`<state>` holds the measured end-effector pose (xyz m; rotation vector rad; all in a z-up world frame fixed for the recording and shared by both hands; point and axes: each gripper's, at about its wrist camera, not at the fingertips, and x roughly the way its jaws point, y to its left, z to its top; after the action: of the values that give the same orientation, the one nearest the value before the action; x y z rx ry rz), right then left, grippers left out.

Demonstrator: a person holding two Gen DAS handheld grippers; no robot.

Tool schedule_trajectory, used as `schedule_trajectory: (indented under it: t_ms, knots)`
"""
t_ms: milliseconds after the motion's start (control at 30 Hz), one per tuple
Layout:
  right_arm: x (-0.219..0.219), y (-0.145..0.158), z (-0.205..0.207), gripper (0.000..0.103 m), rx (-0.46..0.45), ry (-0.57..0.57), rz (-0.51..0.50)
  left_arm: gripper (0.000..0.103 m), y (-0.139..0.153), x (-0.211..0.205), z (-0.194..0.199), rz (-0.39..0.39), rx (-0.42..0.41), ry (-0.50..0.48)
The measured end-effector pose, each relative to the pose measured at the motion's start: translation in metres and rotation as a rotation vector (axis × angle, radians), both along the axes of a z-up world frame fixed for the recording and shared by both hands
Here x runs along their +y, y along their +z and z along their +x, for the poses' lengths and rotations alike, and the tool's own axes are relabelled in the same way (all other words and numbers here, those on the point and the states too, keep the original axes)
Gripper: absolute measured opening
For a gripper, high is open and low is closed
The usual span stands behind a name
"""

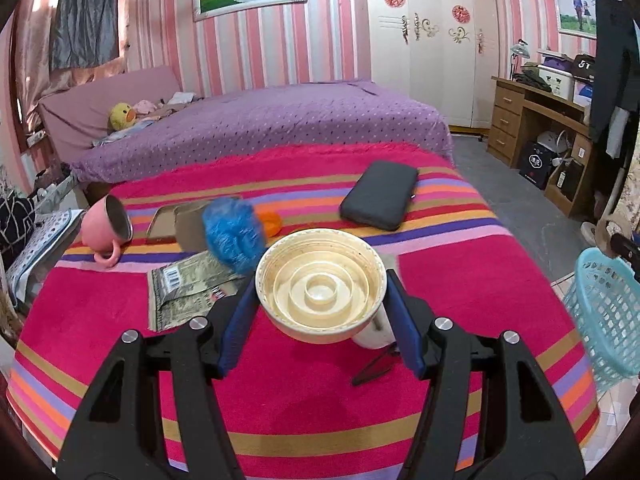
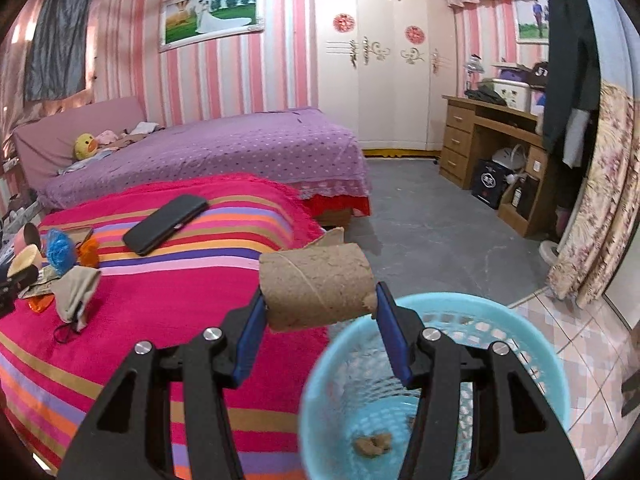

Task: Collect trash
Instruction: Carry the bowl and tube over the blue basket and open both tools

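Note:
My left gripper (image 1: 320,300) is shut on a cream paper cup (image 1: 320,284), held with its mouth toward the camera above the striped blanket (image 1: 280,400). Behind it lie a crumpled blue plastic wad (image 1: 234,236), a printed snack wrapper (image 1: 184,292) and an orange scrap (image 1: 270,220). My right gripper (image 2: 320,300) is shut on a cardboard tube (image 2: 316,284) and holds it above the near rim of the light blue basket (image 2: 520,340). The basket holds a small brown scrap (image 2: 372,444). It also shows in the left wrist view (image 1: 608,312).
A pink mug (image 1: 106,228) lies on its side at the left. A dark phone case (image 1: 380,194) lies at the far right of the blanket. A grey face mask (image 2: 76,292) and cardboard pieces (image 1: 180,220) lie on it too. A purple bed (image 1: 260,124) and wooden desk (image 1: 540,120) stand behind.

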<state>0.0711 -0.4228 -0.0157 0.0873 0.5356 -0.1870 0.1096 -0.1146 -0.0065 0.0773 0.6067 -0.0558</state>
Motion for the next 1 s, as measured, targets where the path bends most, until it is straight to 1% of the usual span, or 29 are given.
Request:
schedule_trajectory:
  t_ms: [100, 233, 333, 400, 533, 700, 900, 1000]
  knots:
    - [-0.019, -0.001, -0.008, 0.052, 0.003, -0.022, 0.006, 0.060, 0.001, -0.014, -0.001, -0.012, 0.013, -0.017]
    - [-0.043, -0.002, -0.020, 0.052, 0.007, -0.044, 0.008, 0.060, -0.001, -0.043, -0.004, 0.023, 0.011, -0.037]
    - [-0.058, -0.002, -0.028, 0.052, 0.004, -0.058, 0.011, 0.060, -0.002, -0.066, -0.006, 0.008, 0.025, -0.064]
    - [-0.072, -0.003, -0.036, 0.052, 0.000, -0.073, 0.019, 0.060, -0.001, -0.083, -0.009, 0.009, 0.019, -0.083]
    - [-0.096, -0.007, -0.049, 0.053, -0.003, -0.103, 0.033, 0.060, -0.001, -0.122, -0.016, -0.007, 0.004, -0.134]
    - [-0.122, -0.016, -0.062, 0.052, 0.016, -0.141, 0.019, 0.060, -0.006, -0.171, -0.022, -0.022, 0.010, -0.194]
    - [-0.151, -0.021, -0.078, 0.052, 0.012, -0.186, 0.022, 0.060, -0.022, -0.238, -0.029, -0.028, 0.055, -0.294]
    - [-0.160, -0.021, -0.086, 0.052, 0.001, -0.203, 0.031, 0.060, -0.030, -0.264, -0.035, -0.026, 0.069, -0.336]
